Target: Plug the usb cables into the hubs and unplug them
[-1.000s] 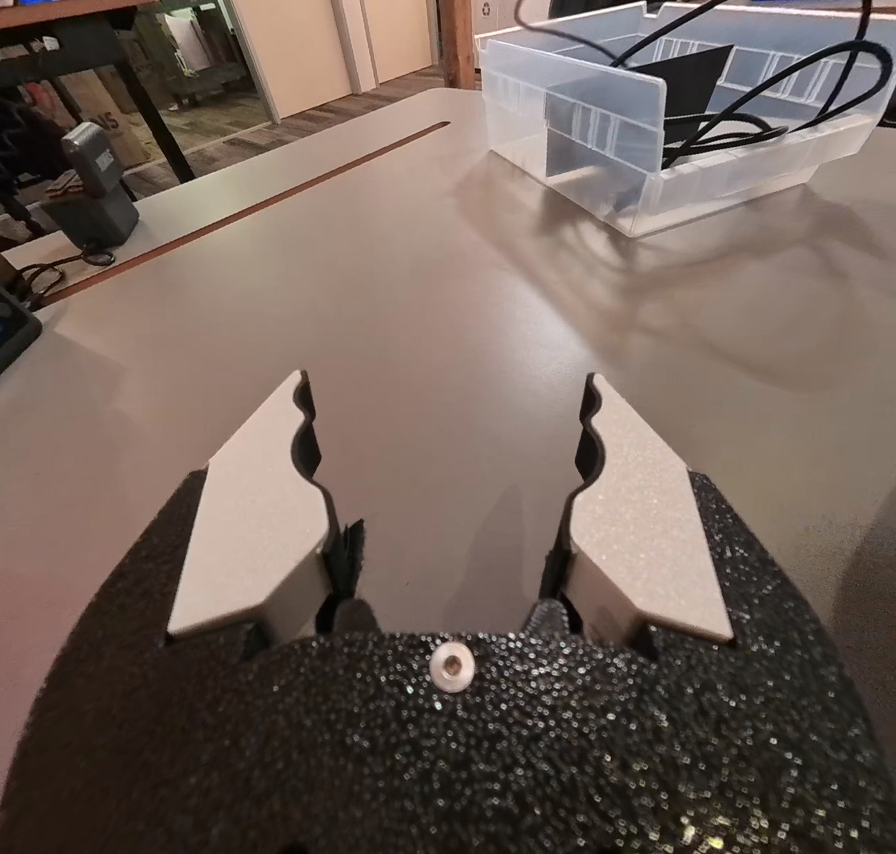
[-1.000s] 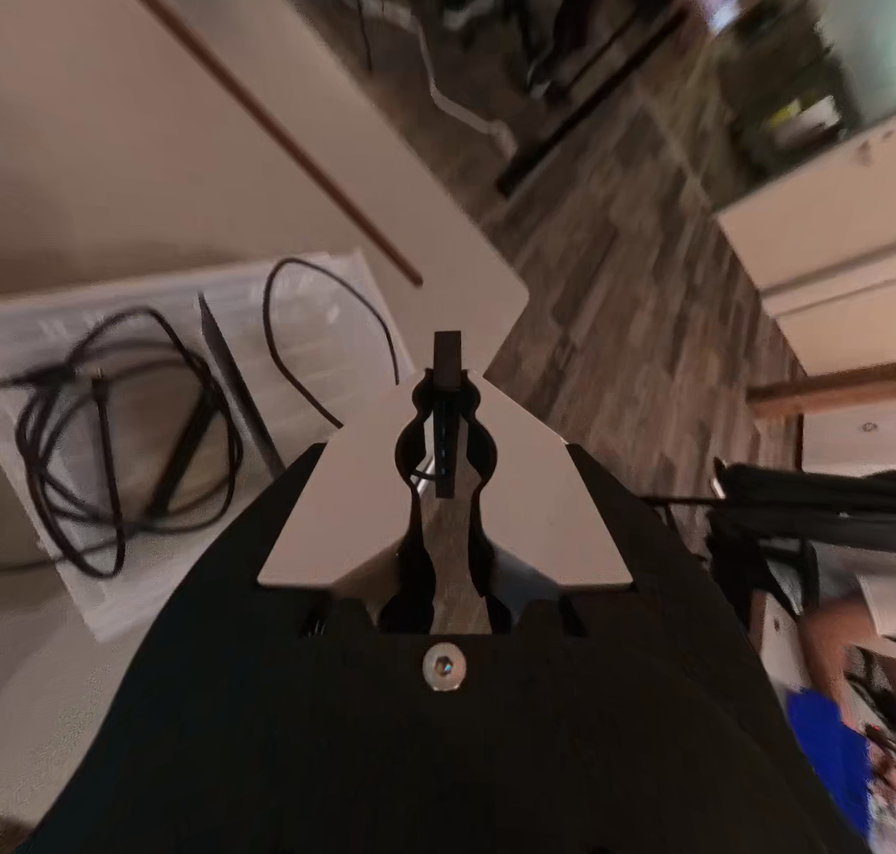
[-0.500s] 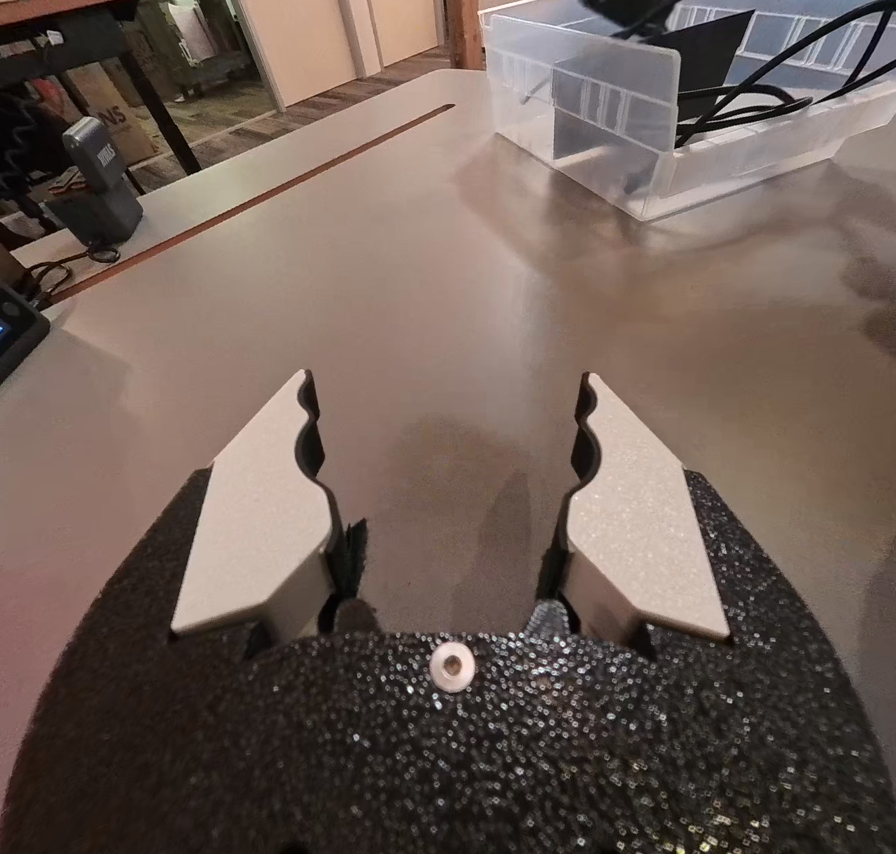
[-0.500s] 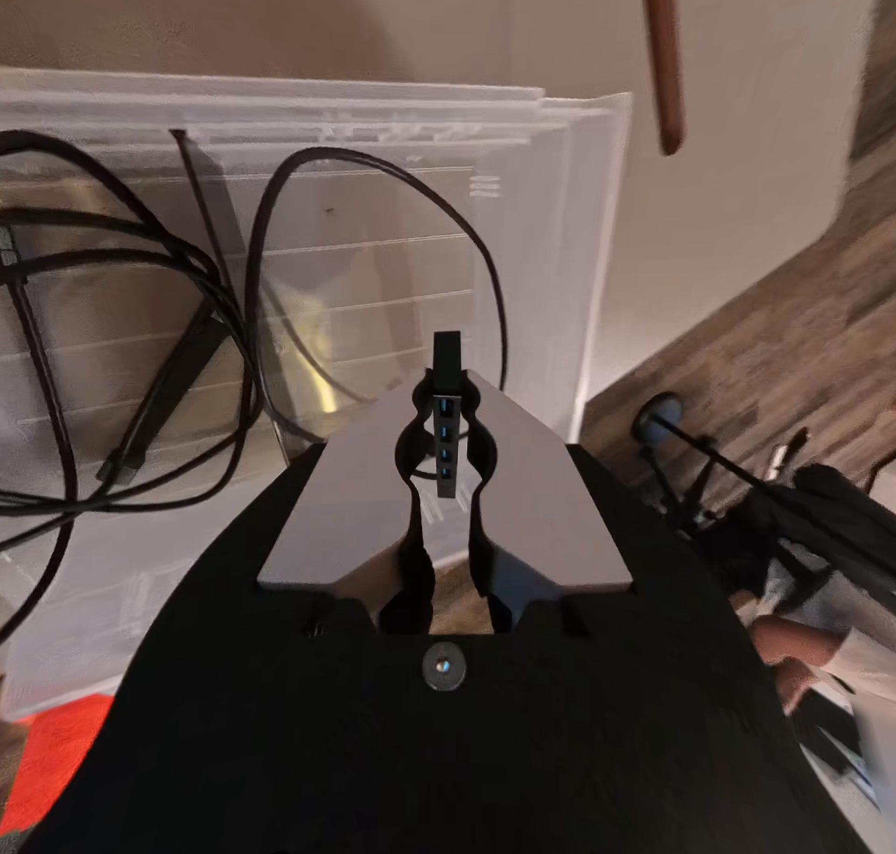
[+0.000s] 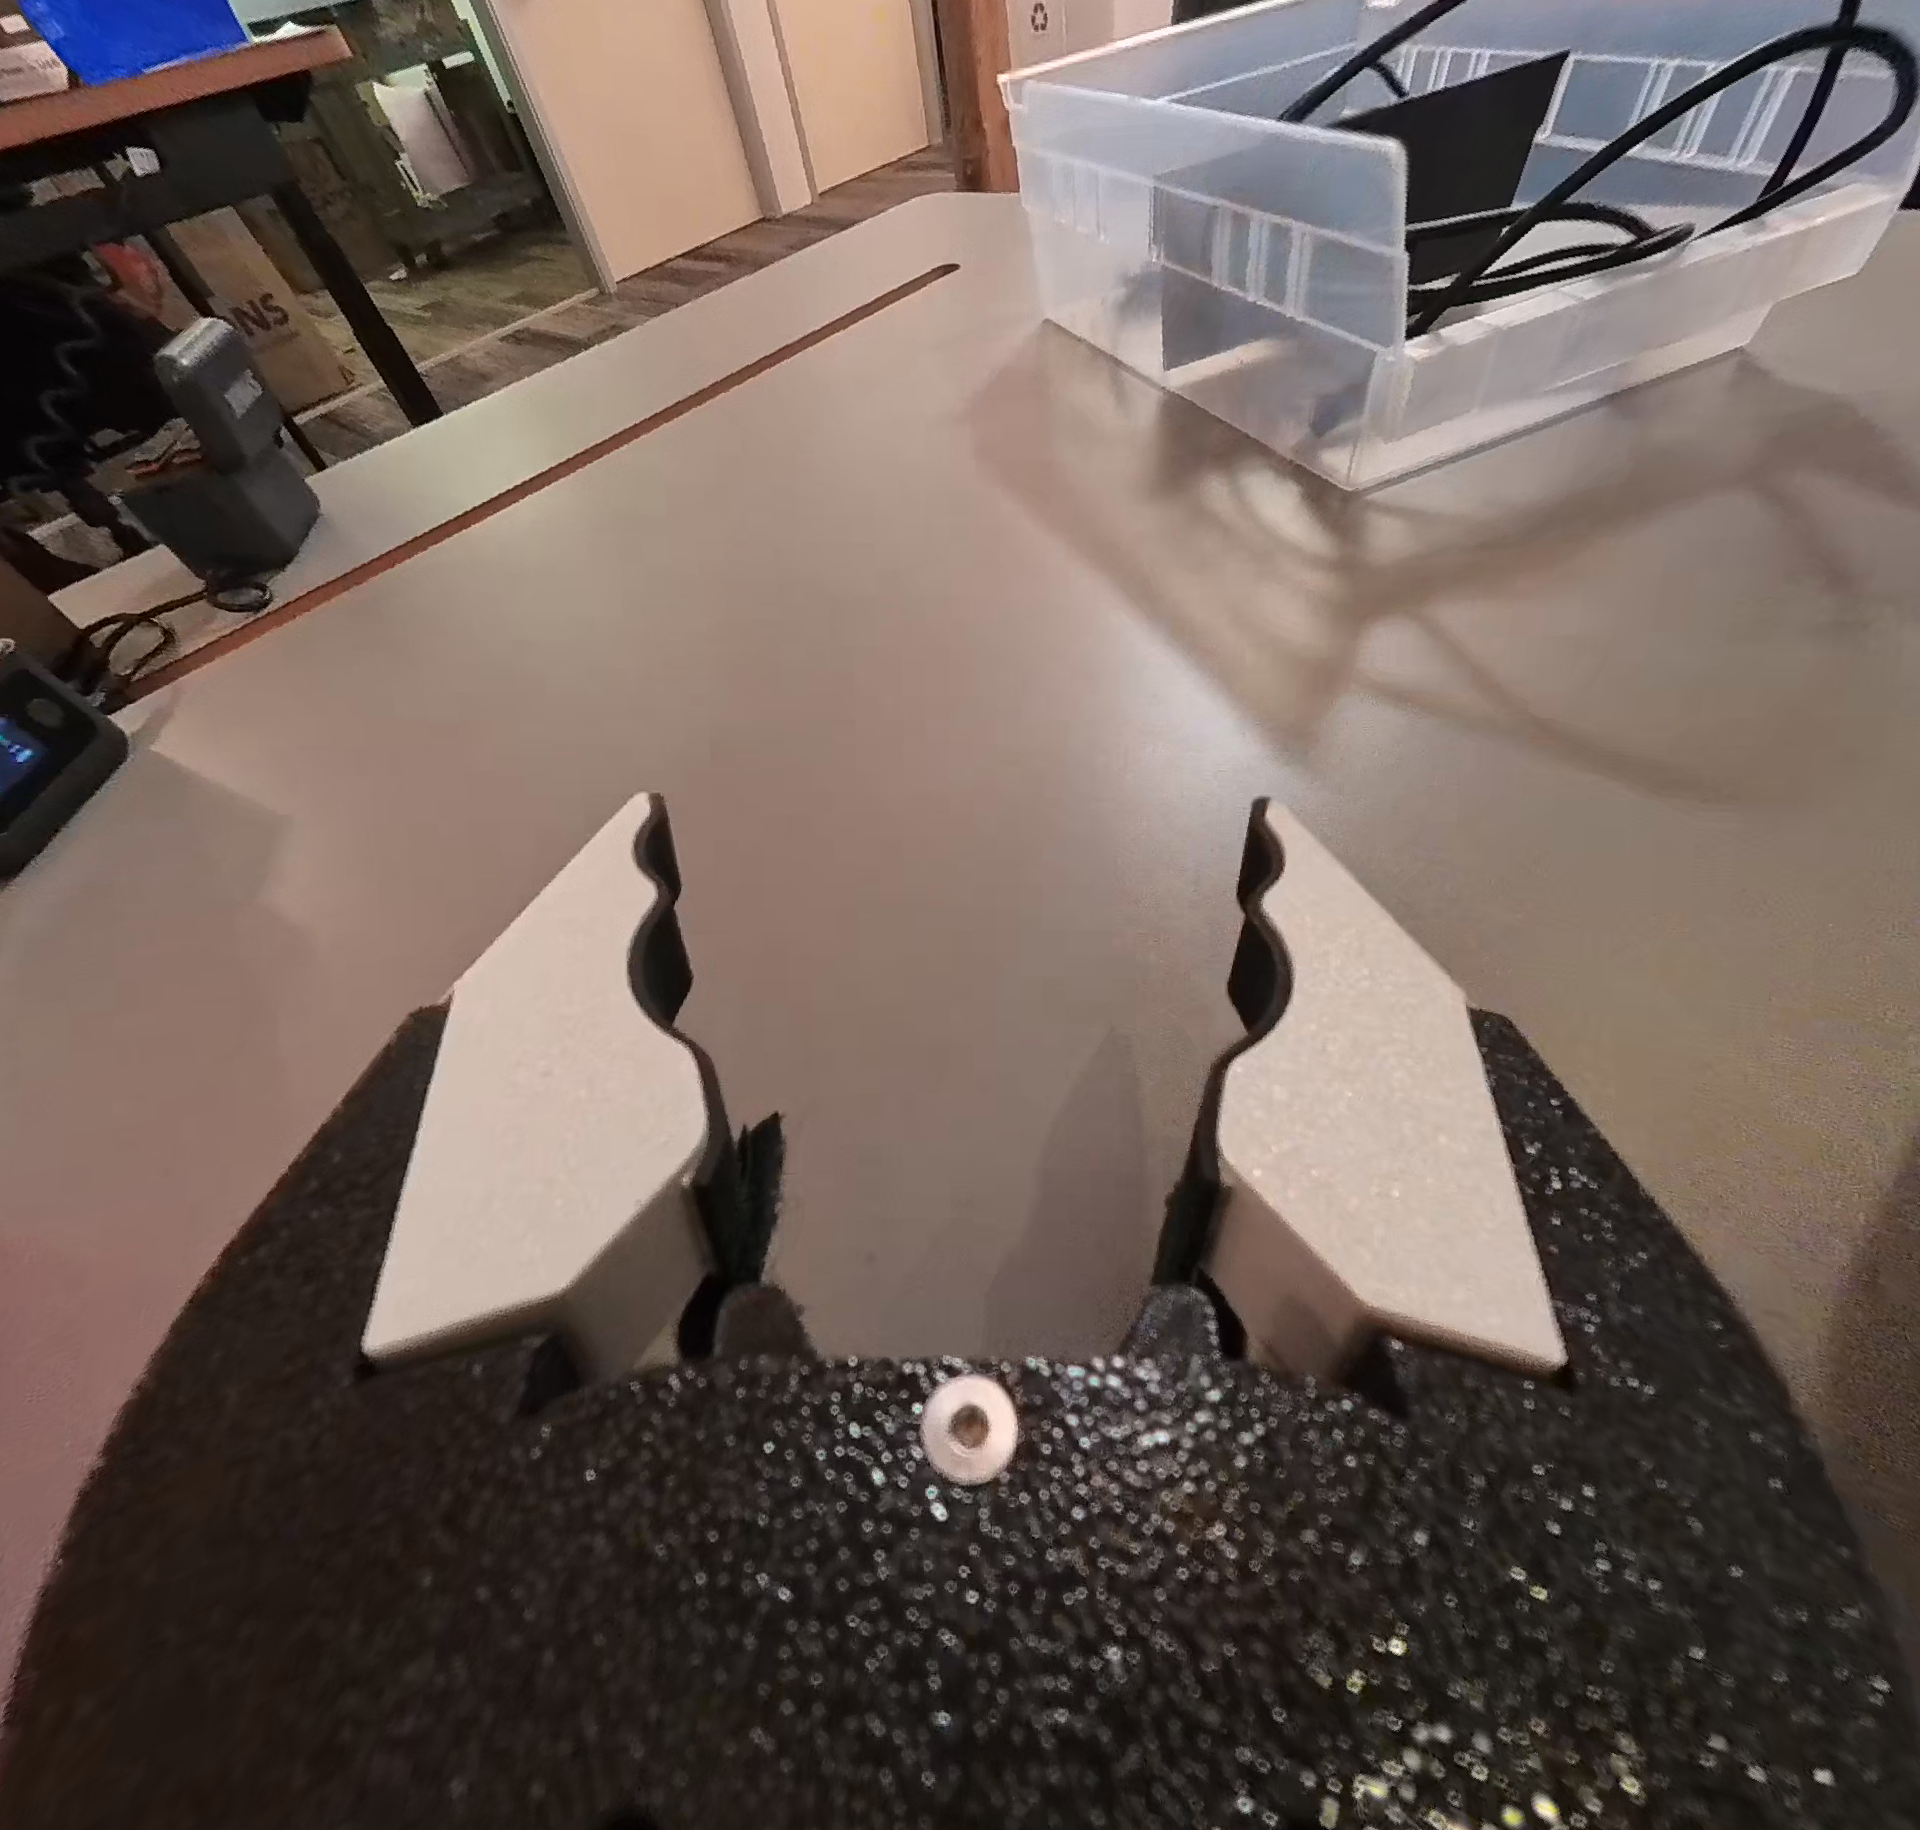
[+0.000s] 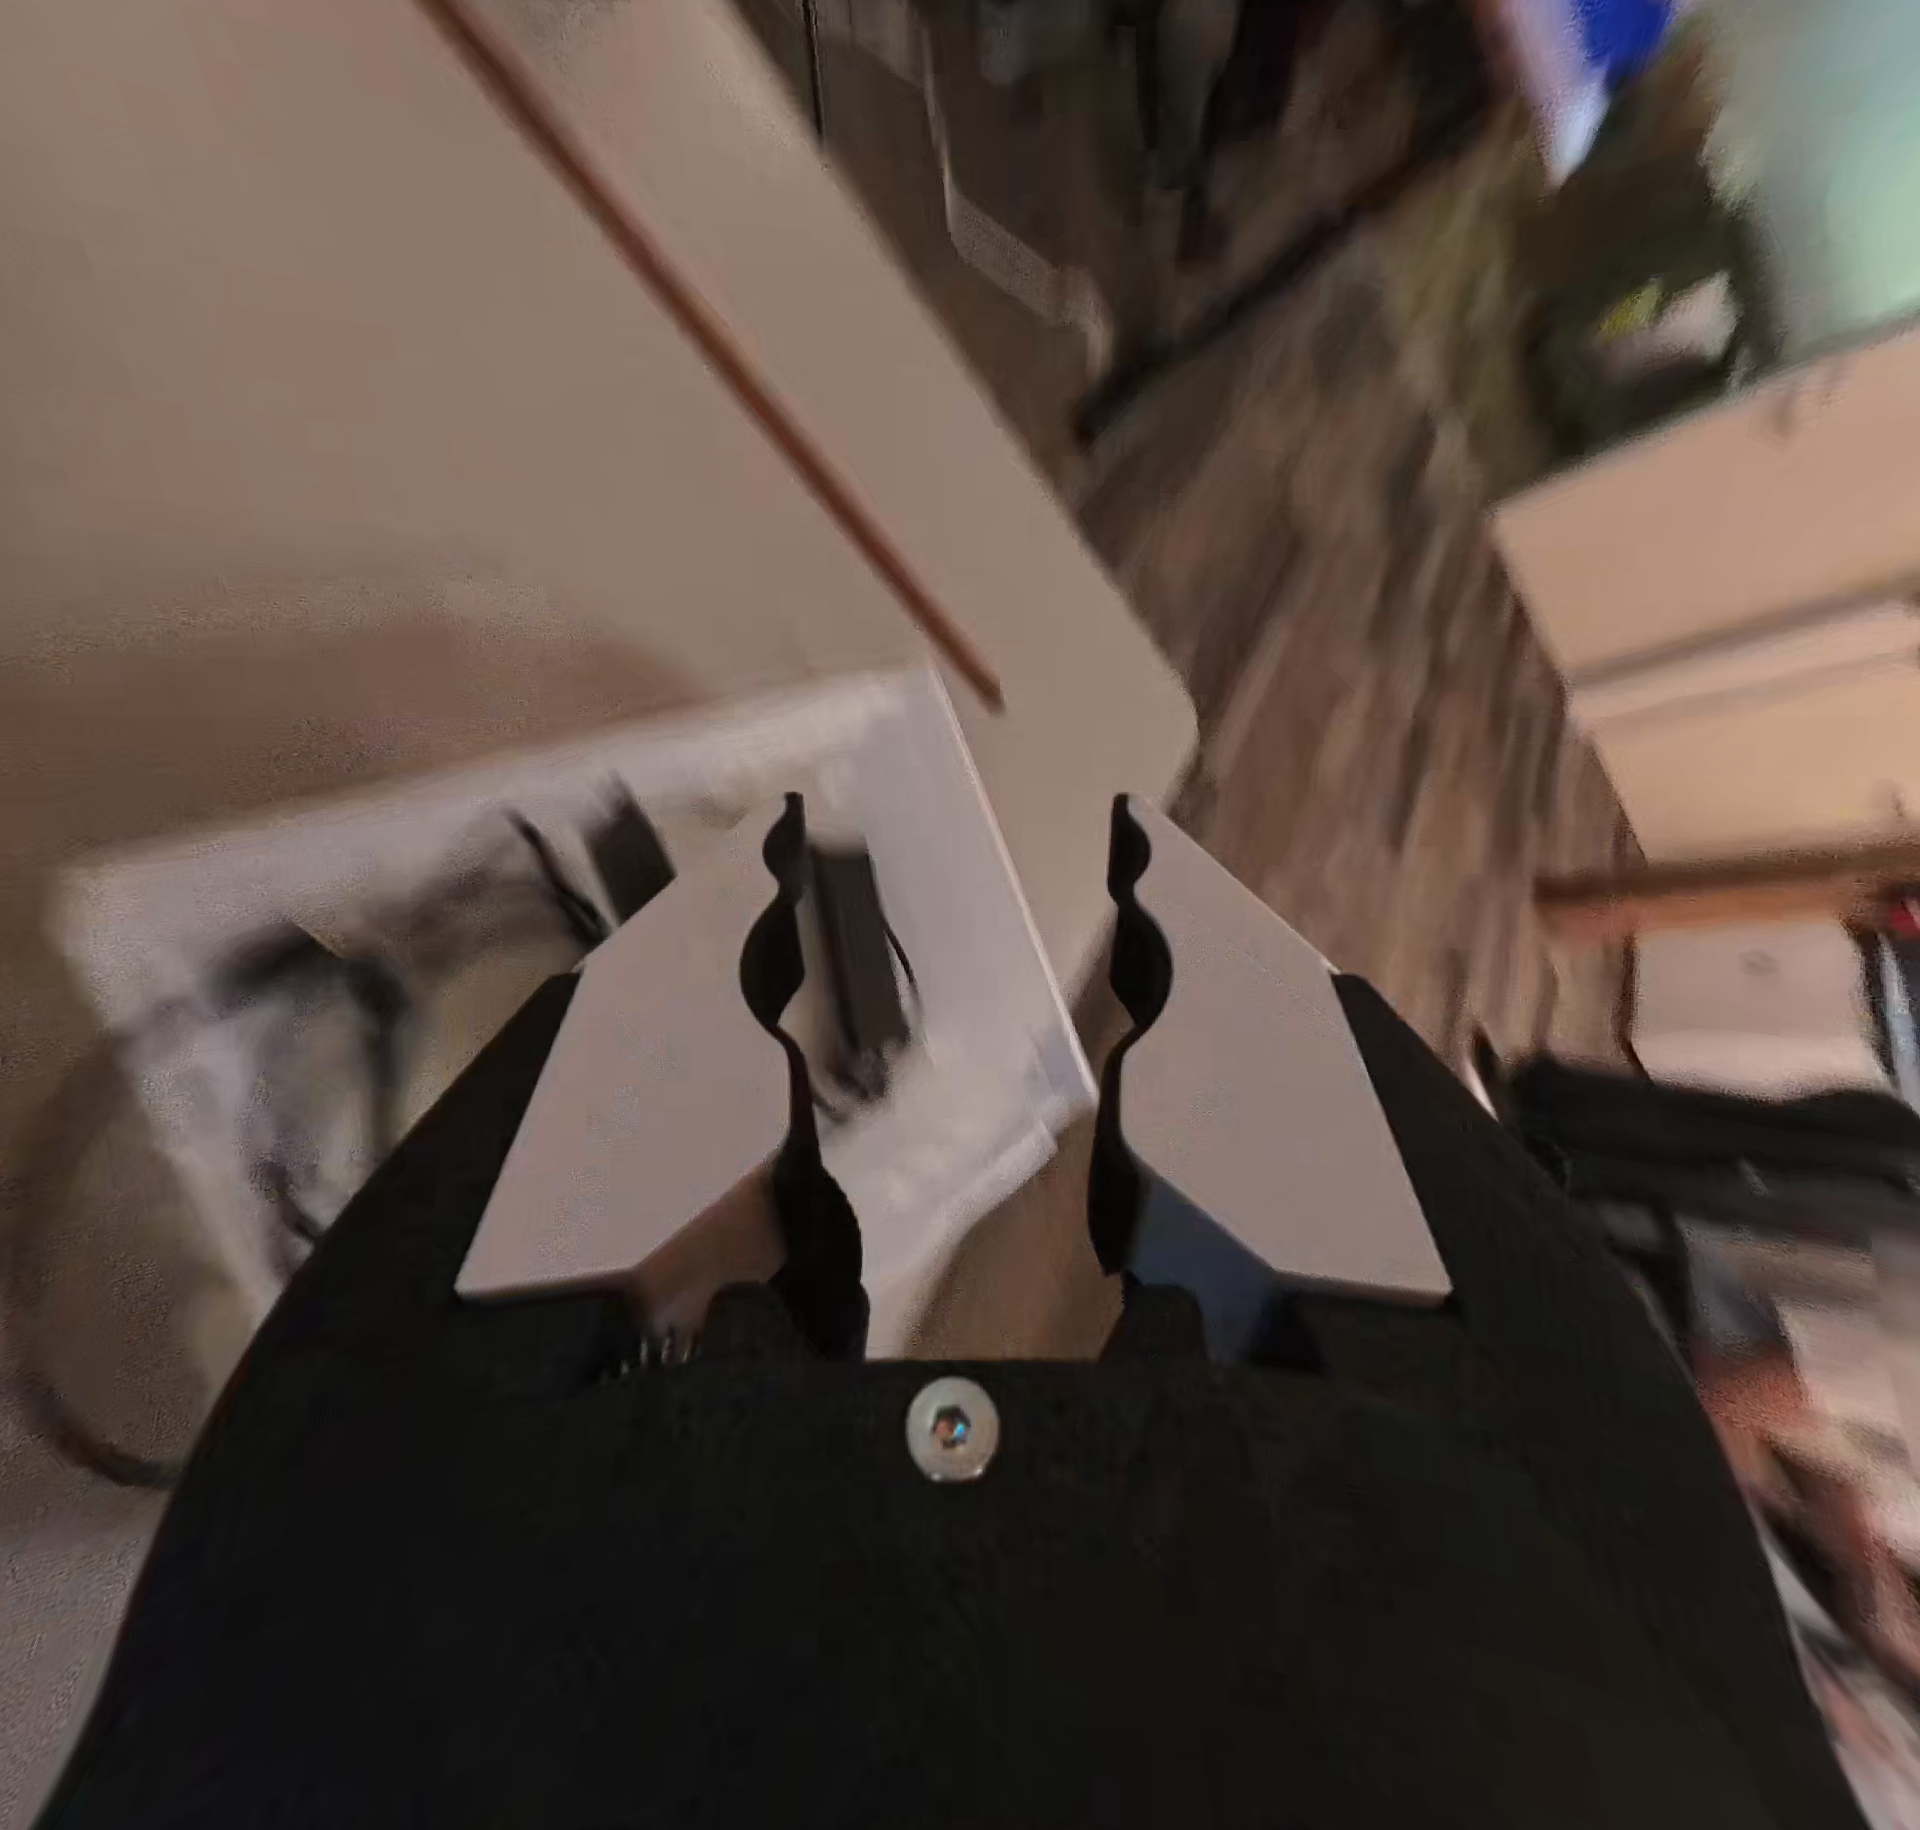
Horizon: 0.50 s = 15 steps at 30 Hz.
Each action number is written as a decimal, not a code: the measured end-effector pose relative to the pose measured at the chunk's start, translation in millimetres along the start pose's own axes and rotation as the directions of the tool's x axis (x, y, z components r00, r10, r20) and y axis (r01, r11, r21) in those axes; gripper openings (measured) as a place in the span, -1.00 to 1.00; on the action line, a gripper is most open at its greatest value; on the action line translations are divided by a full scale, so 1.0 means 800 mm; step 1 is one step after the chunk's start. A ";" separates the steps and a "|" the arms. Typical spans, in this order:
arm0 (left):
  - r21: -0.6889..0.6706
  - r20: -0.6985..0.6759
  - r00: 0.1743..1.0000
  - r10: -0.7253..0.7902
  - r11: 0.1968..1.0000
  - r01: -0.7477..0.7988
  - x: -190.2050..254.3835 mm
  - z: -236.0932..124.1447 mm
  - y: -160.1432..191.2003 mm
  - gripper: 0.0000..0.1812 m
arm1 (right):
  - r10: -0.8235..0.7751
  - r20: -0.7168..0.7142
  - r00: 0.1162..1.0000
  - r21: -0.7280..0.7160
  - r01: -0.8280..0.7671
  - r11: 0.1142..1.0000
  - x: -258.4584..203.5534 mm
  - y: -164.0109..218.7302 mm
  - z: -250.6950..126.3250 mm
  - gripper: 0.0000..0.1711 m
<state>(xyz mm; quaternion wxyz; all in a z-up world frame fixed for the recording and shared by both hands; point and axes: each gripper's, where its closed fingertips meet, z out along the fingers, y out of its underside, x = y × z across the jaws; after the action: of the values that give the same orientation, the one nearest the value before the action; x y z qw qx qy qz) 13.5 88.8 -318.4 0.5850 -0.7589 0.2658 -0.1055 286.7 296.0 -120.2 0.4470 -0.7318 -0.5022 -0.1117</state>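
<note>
Both tongs gape wide with nothing between the fingers. My right gripper had a slim black hub pinched upright half a second ago; now its jaws have sprung apart and a dark bar that I take for that hub lies below them in the clear bin, blurred by my motion. So I have just dropped it back in. Black cables loop in the same bin, and from the left wrist view they arch above its rim, beside a black divider. I cannot tell whether any plug sits in a port.

My left gripper hangs low over the bare table, well apart from the bin, as spread as it was a second ago, and it has drifted only a little.

I judge that this round with that hub is finished, or that I am letting go to take a better hold. Either way, nothing is in hand, so the next move needs a fresh grasp inside the bin, where tangled loops could snag a finger
</note>
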 end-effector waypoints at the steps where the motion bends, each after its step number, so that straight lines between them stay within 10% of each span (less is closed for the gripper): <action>1: 0.006 -0.015 1.000 -0.013 1.000 0.013 0.003 -0.002 -0.003 0.17 | 0.039 0.019 0.999 0.162 -0.042 0.986 -0.024 -0.037 -0.028 -0.33; 5: 0.074 -0.103 0.993 -0.050 0.996 0.058 0.023 -0.028 -0.034 0.12 | -0.005 0.254 0.967 0.636 -0.163 0.754 -0.166 -0.147 -0.115 -0.34; 10: 0.071 0.198 0.980 -0.025 0.997 0.011 -0.053 -0.117 -0.093 -0.53 | -0.077 0.378 0.923 0.734 -0.248 0.632 -0.297 -0.176 -0.083 -0.36; 15: -0.036 0.495 0.865 -0.085 0.992 0.118 -0.209 -0.211 -0.117 -0.42 | -0.031 0.520 0.854 0.712 -0.413 0.568 -0.380 -0.176 -0.014 -0.37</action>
<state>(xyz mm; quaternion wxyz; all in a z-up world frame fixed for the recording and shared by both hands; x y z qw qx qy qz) -180.0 52.7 -155.2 0.6019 -0.7924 0.0710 0.0695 29.3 107.9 -223.9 0.5993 -0.5046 -0.5054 0.3616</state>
